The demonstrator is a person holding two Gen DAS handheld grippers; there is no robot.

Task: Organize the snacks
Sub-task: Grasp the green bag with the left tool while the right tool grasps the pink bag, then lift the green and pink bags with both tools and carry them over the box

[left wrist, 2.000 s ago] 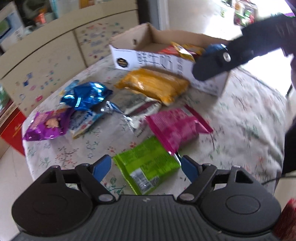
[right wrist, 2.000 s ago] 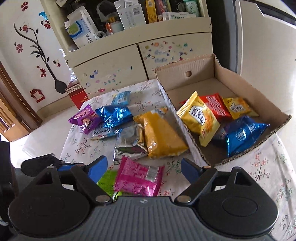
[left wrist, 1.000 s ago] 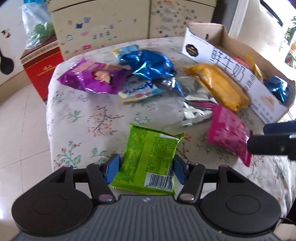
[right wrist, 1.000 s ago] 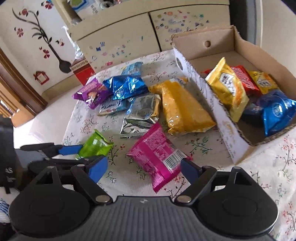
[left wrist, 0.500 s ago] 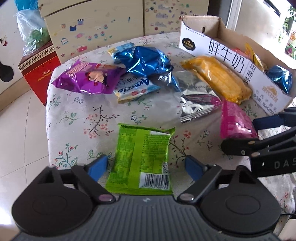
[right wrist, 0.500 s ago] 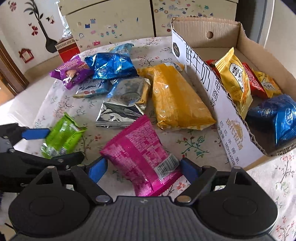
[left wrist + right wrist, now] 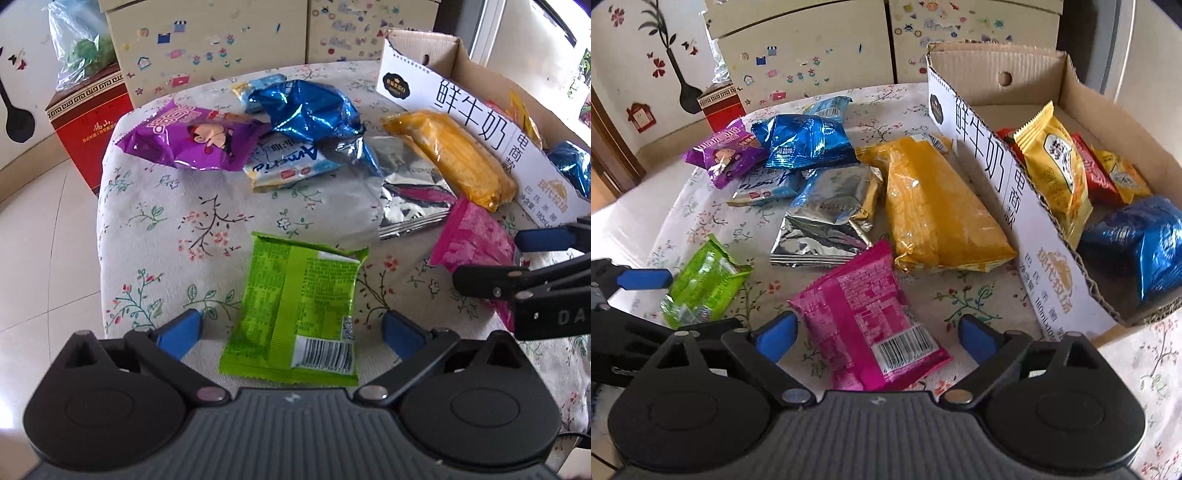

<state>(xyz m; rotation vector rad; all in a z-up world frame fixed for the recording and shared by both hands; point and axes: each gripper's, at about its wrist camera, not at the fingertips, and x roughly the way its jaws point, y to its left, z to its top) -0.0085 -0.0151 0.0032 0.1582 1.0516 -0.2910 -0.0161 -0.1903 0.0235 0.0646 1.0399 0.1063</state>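
Note:
A green snack packet [image 7: 295, 310] lies flat on the flowered tablecloth between the fingers of my left gripper [image 7: 291, 334], which is open around it. A pink packet [image 7: 868, 317] lies between the fingers of my right gripper [image 7: 877, 338], also open. The pink packet [image 7: 472, 240] and the right gripper [image 7: 517, 258] show at the right of the left wrist view. The green packet [image 7: 705, 280] and the left gripper [image 7: 646, 291] show at the left of the right wrist view. A cardboard box [image 7: 1008, 184] at the right holds several packets.
On the table lie a purple packet [image 7: 188, 138], a blue foil packet [image 7: 306, 107], a white-blue packet [image 7: 288, 166], a silver packet [image 7: 410, 192] and a long yellow packet [image 7: 450, 155]. The table edge [image 7: 101, 221] drops to tiled floor. A red box [image 7: 88, 122] and cabinets stand behind.
My left gripper's jaws closed toward the green packet a second ago and have since opened wide again. My right gripper has moved down over the pink packet.

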